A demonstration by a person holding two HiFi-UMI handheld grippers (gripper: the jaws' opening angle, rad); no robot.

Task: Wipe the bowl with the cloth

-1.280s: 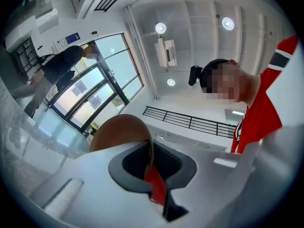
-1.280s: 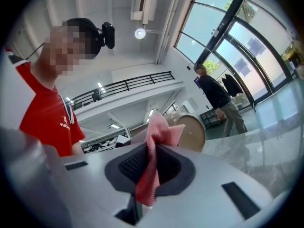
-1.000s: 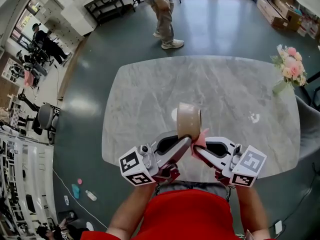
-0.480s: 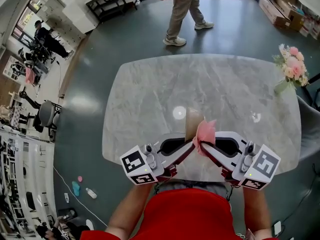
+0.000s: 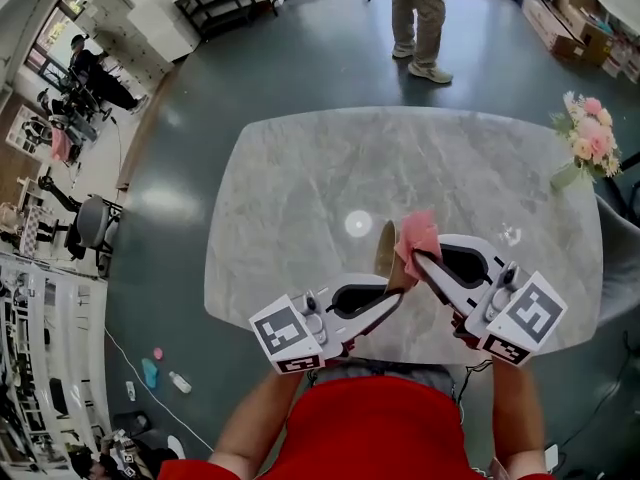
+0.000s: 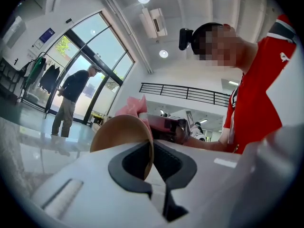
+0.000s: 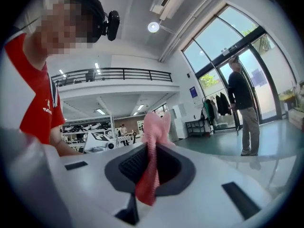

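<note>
Held up above the marble table, the tan bowl is tipped on edge. My left gripper is shut on its rim from below left. In the left gripper view the rim of the bowl sits pinched between the jaws of my left gripper. My right gripper is shut on the pink cloth, which lies against the bowl's right side. In the right gripper view the cloth sticks up from the closed jaws of my right gripper. The pink cloth also peeks over the bowl.
A bunch of pink flowers stands at the table's right edge. A person walks on the dark floor beyond the far edge. My red-sleeved body is close to the table's near edge.
The bowl has turned edge-on and sunk a little with the left gripper. The right gripper has carried the cloth up and to the right along the bowl. The person behind has walked right.
</note>
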